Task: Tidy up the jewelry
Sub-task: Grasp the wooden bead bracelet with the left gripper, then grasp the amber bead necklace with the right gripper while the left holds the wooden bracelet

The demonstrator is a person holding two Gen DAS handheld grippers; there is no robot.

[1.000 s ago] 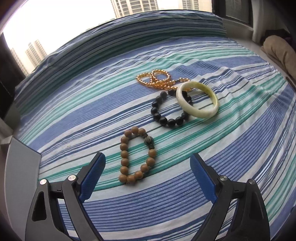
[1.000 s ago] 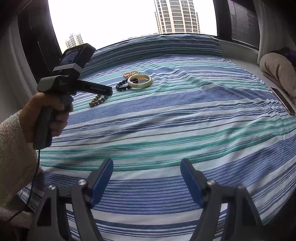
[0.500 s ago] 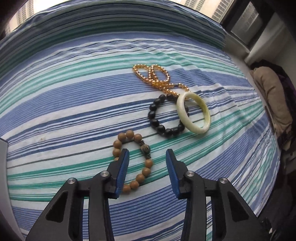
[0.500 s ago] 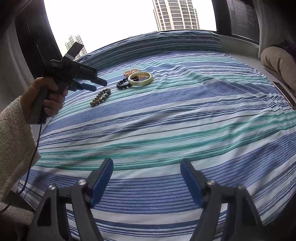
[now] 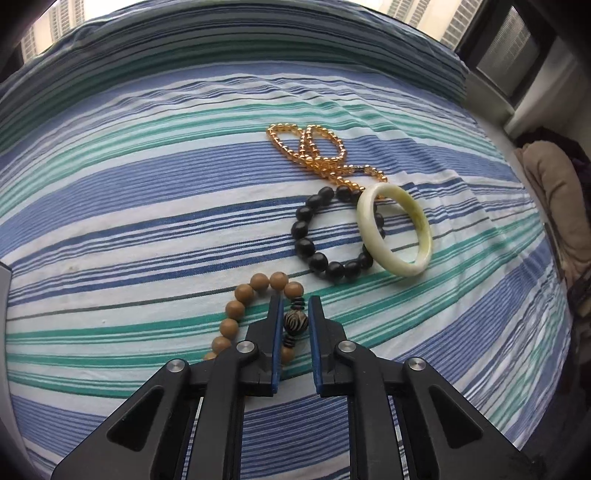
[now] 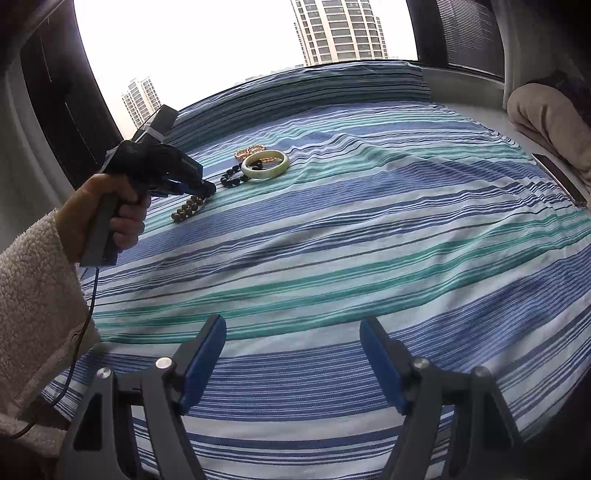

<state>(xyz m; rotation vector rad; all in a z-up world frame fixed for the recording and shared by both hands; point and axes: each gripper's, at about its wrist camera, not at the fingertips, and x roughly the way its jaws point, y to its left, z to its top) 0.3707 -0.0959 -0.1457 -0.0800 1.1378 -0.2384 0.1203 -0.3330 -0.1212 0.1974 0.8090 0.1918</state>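
**Left claw clamped on wooden bead bracelet; right claw idle and wide**

Bed (image 6: 369, 229): striped blue, teal and white sheet, fills both views. Window with high-rise towers (image 6: 338, 31) at the far edge, beige bundle (image 6: 550, 118) at the far right.

Person's left hand (image 6: 107, 210), fleecy cream sleeve (image 6: 33, 295), grips the handle of the left claw (image 5: 294, 314), which points steeply down at the bed on the left side of the scene.

Left claw: jaws have just been closing, now pinched on the wooden bead bracelet (image 5: 236, 308) at its striped dark bead, blue pads touching it on both sides. The rest of that tan loop lies flat on the sheet, trailing left and near of the pads.

Right claw (image 6: 293, 350): jaws spread wide, nothing between them, over bare sheet at the near edge, well apart from the jewelry.

Other jewelry, in a cluster just beyond the wooden loop:
- pale jade bangle (image 5: 395, 230), right side, resting over the edge of the black bead bracelet (image 5: 314, 236)
- black loop lies near the wooden one, not touching it
- amber bead strand (image 5: 314, 151) farthest, coiled in loops, its tail running under the bangle
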